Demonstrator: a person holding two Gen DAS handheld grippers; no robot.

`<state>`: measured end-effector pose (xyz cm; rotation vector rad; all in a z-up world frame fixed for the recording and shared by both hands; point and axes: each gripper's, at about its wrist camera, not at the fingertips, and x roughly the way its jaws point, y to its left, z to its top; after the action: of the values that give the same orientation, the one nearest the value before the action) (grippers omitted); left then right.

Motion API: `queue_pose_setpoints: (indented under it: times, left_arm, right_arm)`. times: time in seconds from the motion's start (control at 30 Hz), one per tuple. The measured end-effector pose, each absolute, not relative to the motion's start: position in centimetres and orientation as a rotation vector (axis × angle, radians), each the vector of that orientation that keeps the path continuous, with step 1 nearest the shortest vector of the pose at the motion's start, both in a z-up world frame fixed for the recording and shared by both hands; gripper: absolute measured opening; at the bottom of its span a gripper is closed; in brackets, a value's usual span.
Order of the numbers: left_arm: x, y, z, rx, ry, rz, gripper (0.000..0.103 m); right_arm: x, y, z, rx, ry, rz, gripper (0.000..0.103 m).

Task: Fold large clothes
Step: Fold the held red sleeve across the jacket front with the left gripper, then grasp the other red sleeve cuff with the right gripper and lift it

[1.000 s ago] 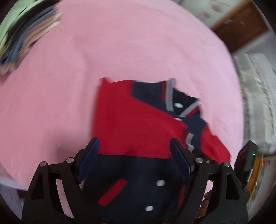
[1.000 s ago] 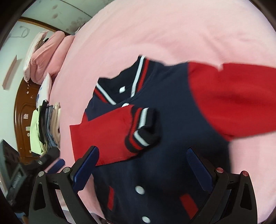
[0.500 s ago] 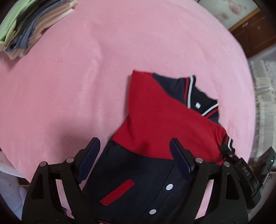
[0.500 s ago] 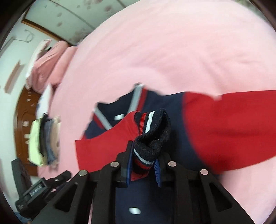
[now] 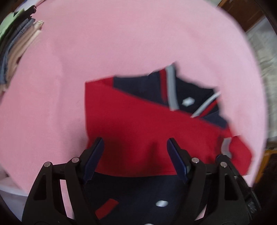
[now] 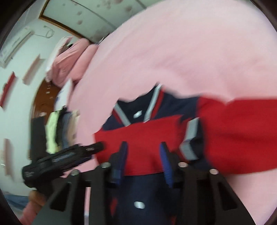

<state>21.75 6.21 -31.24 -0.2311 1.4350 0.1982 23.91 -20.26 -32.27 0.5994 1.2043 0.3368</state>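
Note:
A navy jacket (image 5: 138, 199) with red sleeves and a striped collar (image 5: 170, 88) lies on the pink bed (image 5: 121, 43). One red sleeve (image 5: 147, 131) is folded across its chest. My left gripper (image 5: 135, 144) points down over this sleeve, its jaws closing and apart, not pressing the cloth. In the right wrist view my right gripper (image 6: 143, 148) hangs above the same folded sleeve (image 6: 142, 135), jaws opening with nothing pinched. The striped cuff (image 6: 190, 138) lies just right of it. The other red sleeve (image 6: 242, 135) stretches out to the right. The left gripper (image 6: 69, 155) shows at the left.
A stack of folded clothes (image 5: 17, 43) sits at the bed's far left corner, also seen as the stack (image 6: 60, 128). Pink pillows (image 6: 69, 57) lie at the head of the bed. Wooden furniture (image 5: 242, 13) and a white textured cover (image 5: 264, 52) stand beyond the bed's edge.
The right gripper shut on the striped cuff, then let it go; the cuff now lies on the jacket to its right. The left gripper sank toward the folded sleeve and narrowed a little.

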Motion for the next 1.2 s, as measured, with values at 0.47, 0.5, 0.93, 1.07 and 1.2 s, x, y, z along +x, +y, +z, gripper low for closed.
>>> queue_pose_setpoints:
  times: [0.47,0.5,0.93,1.07,1.2]
  left_arm:
    - [18.2,9.4,-32.2,-0.017,1.413,0.408,0.072]
    - [17.9,8.9,-31.7,-0.004,1.406,0.396,0.072]
    - [16.9,-3.8,-27.6,-0.034,1.344,0.007,0.072]
    - [16.5,-4.9,-26.8,-0.042,1.345,-0.017,0.072]
    - [15.7,-3.8,-26.2,-0.056,1.337,-0.019,0.072]
  right_arm:
    - [19.8,-33.7,-32.8,0.624,1.101,-0.337,0.027]
    - [19.0,-34.9,-32.3,0.643,1.084,-0.354,0.03]
    - [11.2,-45.9,-36.5,0.987,0.943,-0.606,0.048]
    - [11.8,-47.5,-36.4,0.99,0.84,-0.638,0.046]
    - [12.8,-48.6,-35.2,0.949,0.821,-0.601,0.028]
